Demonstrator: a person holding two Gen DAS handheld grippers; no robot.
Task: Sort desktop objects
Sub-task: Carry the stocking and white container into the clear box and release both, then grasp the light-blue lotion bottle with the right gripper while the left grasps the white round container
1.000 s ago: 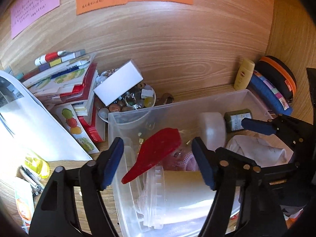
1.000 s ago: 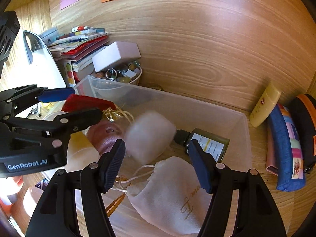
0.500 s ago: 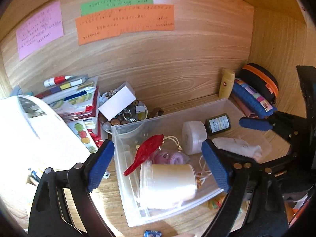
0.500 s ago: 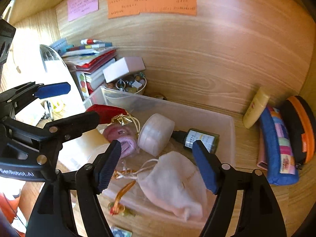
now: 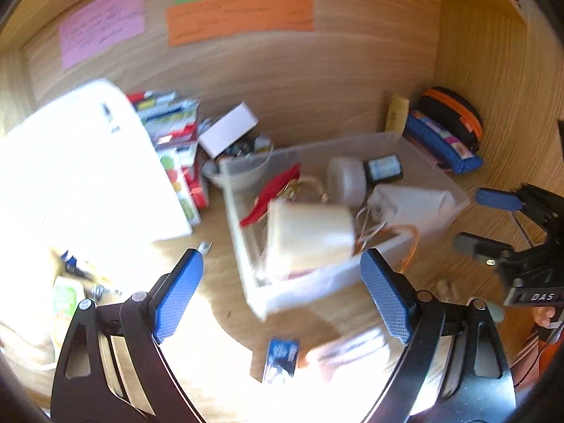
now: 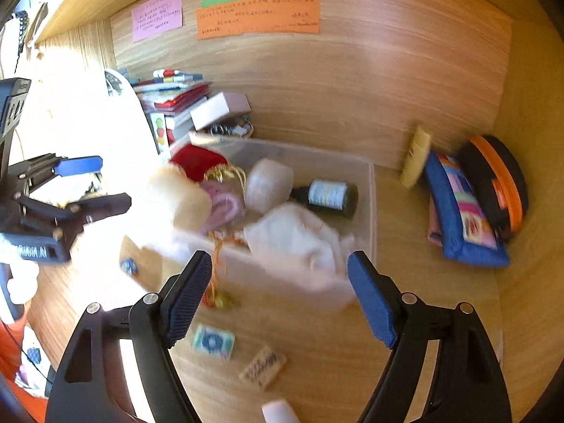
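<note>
A clear plastic bin (image 5: pixel 246 246) (image 6: pixel 368 190) stands on the wooden desk. It holds a cream jar (image 5: pixel 310 236), a white round tub (image 6: pixel 269 185), a dark bottle (image 6: pixel 329 195), a white cloth pouch (image 6: pixel 296 239), a red pouch (image 6: pixel 197 162) and a pink item (image 6: pixel 225 204). My left gripper (image 5: pixel 282 292) is open and empty, above the desk in front of the bin. My right gripper (image 6: pixel 280 296) is open and empty, before the bin's near wall. Each gripper shows at the edge of the other's view.
Stacked books (image 6: pixel 172 98) and a white box (image 6: pixel 218 107) over a bowl of trinkets lie behind the bin at left. A yellow tube (image 6: pixel 416 157), a blue pencil case (image 6: pixel 461 211) and a black-orange case (image 6: pixel 500 183) lie right. Small packets (image 6: pixel 213 342) (image 5: pixel 280 356) lie in front.
Both grippers have drawn back and up from the bin, still open and empty. More of the desk in front of the bin and the wall notes now show.
</note>
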